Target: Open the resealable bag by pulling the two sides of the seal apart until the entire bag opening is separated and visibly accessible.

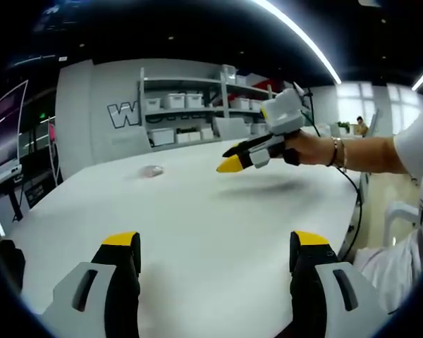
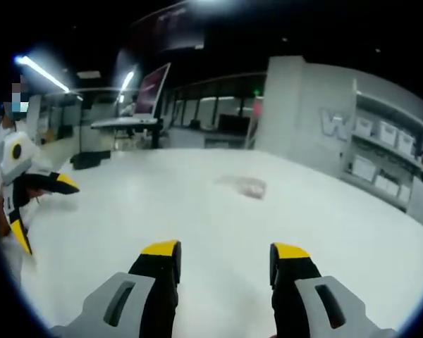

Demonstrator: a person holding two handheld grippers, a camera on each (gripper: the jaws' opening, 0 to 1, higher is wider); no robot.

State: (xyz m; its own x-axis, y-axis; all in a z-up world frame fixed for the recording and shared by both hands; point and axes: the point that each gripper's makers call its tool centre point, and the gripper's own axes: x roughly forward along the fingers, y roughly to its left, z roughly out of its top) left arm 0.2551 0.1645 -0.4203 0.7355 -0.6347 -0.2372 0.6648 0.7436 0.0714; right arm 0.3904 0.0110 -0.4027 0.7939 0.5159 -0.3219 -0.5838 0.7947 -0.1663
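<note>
A small clear resealable bag (image 1: 151, 170) lies flat on the white table (image 1: 197, 232), far ahead of my left gripper (image 1: 215, 243), whose yellow-tipped jaws stand wide apart with nothing between them. A hand holds my right gripper (image 1: 225, 160) above the table, right of the bag and pointing toward it. In the right gripper view the bag (image 2: 247, 186) lies ahead and slightly right of the right gripper (image 2: 225, 251), which is open and empty. The left gripper (image 2: 48, 215) shows at the left edge, its jaws spread.
Shelves with white bins (image 1: 190, 105) line the wall behind the table. A black cable (image 1: 356, 204) hangs off the table's right edge. Desks and a monitor (image 2: 151, 88) stand beyond the far side. A chair (image 1: 402, 211) sits right of the table.
</note>
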